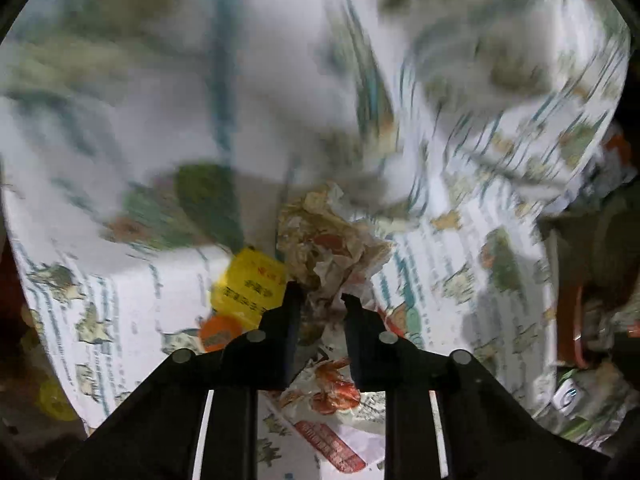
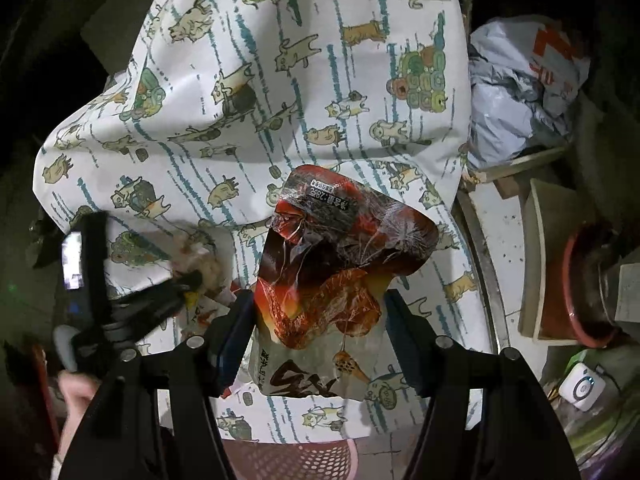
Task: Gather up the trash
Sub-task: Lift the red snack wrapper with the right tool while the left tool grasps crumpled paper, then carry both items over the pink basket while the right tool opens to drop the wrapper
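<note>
On the cat-print cloth (image 2: 248,128) lie four loose pieces of trash: one crumpled paper wrapper (image 1: 332,248), one yellow packet (image 1: 250,286), one round orange lid (image 1: 218,332) and one flat red-printed wrapper (image 1: 340,412), all near the cloth's near edge. A fifth piece, one red-and-black snack bag (image 2: 344,264), sits between black fingers over that edge. Beyond the right edge are one grey plastic bag (image 2: 520,80), one red-rimmed pot (image 2: 580,288) and one small white device (image 2: 582,388); below, one pink basket (image 2: 288,460).
</note>
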The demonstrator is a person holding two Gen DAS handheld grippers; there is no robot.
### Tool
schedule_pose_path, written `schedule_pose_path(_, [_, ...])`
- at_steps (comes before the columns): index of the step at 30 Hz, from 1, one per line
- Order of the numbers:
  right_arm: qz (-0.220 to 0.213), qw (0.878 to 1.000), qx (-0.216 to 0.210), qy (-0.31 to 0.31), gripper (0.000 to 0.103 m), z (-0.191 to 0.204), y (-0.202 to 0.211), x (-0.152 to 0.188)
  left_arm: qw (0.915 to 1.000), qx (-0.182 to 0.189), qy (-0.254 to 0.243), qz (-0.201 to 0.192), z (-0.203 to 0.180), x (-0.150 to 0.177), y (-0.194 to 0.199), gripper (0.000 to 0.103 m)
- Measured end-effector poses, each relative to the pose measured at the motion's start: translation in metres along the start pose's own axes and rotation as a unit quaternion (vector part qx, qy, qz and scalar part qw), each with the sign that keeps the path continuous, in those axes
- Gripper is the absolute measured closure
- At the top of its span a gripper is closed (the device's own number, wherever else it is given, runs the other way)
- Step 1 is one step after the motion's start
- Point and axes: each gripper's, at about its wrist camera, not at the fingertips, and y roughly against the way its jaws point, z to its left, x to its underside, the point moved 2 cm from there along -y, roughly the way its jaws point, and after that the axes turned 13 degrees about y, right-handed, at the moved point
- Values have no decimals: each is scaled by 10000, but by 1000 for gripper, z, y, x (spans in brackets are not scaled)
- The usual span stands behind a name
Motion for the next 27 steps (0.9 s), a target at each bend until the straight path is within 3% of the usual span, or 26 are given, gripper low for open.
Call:
schedule_pose_path(4, [12, 9999, -77, 122, 37, 10, 1, 4, 9982, 515, 185, -229, 17, -1, 45, 84])
schedule_pose_path(9, [-129, 9985, -205, 495, 37, 33, 12, 10, 9966, 658, -84, -479, 28, 18, 93, 84])
schedule_pose_path(12, [-282, 9958, -528, 694, 37, 48, 25, 14, 9941, 748, -211, -757, 28, 23, 131, 84])
schedule_pose_path(16, [-442, 9912, -863, 897, 36, 60, 35, 20, 9891, 478, -495, -1302, 32, 38, 184, 84])
schedule_pose_path(19, [-469, 9918, -804, 879, 36, 63, 36, 24, 9816, 269, -646, -1778, 35, 57, 220, 84])
schedule_pose_path(22, [-717, 9889, -805, 1018, 36, 74, 52, 29, 9720, 387, -687, -2215, 39, 85, 253, 84])
schedule_pose_path(24, [-972, 9856, -721, 1181, 36, 83, 69, 35, 9686, 294, -584, -2397, 44, 99, 266, 84])
schedule_pose_path(27, [-1459, 9772, -532, 1449, 36, 102, 100, 46, 9701, 324, -325, -2385, 59, 113, 276, 84])
